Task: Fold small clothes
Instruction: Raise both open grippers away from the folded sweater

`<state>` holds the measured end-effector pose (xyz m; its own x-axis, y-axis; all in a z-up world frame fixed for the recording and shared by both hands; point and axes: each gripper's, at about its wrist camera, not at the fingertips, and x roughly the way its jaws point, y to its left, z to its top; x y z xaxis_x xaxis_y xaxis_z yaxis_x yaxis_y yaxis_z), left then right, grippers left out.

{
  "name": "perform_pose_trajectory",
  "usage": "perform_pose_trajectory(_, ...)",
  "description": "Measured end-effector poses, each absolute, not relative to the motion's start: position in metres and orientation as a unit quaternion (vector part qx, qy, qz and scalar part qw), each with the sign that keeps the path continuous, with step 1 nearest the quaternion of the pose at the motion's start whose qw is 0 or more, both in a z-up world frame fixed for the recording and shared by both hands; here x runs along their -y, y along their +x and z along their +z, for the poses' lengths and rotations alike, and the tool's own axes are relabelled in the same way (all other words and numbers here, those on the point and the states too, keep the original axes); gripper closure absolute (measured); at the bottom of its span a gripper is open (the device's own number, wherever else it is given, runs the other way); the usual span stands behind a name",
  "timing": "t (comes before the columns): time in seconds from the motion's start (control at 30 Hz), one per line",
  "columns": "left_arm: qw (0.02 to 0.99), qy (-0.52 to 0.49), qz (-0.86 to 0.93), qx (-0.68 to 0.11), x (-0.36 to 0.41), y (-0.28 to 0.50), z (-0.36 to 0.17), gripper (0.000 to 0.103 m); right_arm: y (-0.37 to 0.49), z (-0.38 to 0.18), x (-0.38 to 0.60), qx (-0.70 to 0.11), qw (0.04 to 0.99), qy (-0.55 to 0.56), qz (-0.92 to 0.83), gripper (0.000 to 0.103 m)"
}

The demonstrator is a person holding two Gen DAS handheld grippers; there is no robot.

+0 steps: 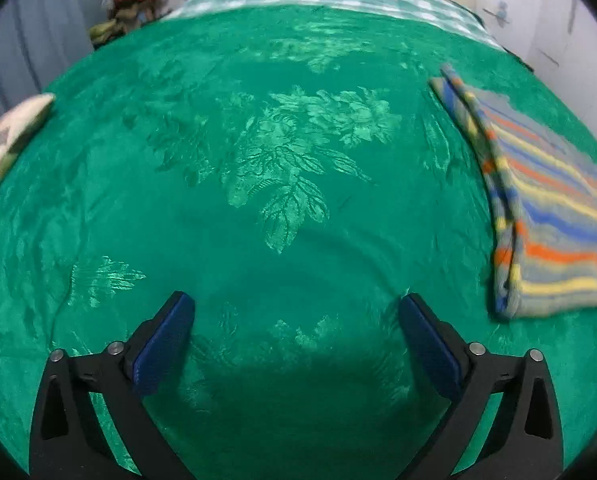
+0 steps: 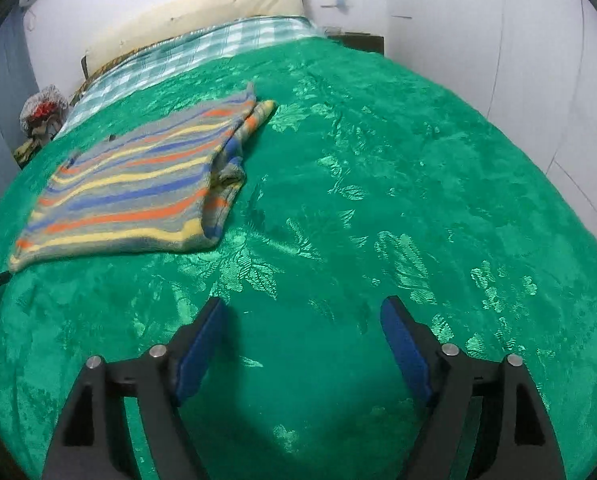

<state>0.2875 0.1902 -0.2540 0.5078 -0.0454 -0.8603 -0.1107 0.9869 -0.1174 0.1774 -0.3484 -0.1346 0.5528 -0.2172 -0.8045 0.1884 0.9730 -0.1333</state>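
Note:
A small striped garment (image 2: pixel 138 192), grey with blue, orange and yellow bands, lies folded flat on the green bedspread (image 2: pixel 378 200). In the left wrist view it lies at the right edge (image 1: pixel 546 208). My left gripper (image 1: pixel 294 312) is open and empty above bare bedspread, left of the garment. My right gripper (image 2: pixel 302 316) is open and empty above bare bedspread, right of and nearer than the garment. Neither gripper touches the cloth.
A checked sheet (image 2: pixel 202 48) and a cream pillow (image 2: pixel 202 8) lie at the bed's head by the white wall. A bundle of things (image 1: pixel 126 4) sits beside the bed at the far left. A pale cushion (image 1: pixel 6 140) lies at the left edge.

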Motion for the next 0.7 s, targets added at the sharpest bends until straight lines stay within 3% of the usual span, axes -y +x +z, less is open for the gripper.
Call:
perform_pose_trajectory(0.33, 0.868, -0.074, 0.019, -0.491, -0.183, 0.293, -0.261, 0.0, 0.175, -0.148, 0.34, -0.446, 0.889, -0.021, -0.097, 0.009)
perform_pose_trajectory(0.7, 0.867, -0.076, 0.018, -0.492, -0.184, 0.291, -0.261, 0.0, 0.173, -0.151, 0.343, -0.442, 0.892, -0.016, -0.09, 0.008)
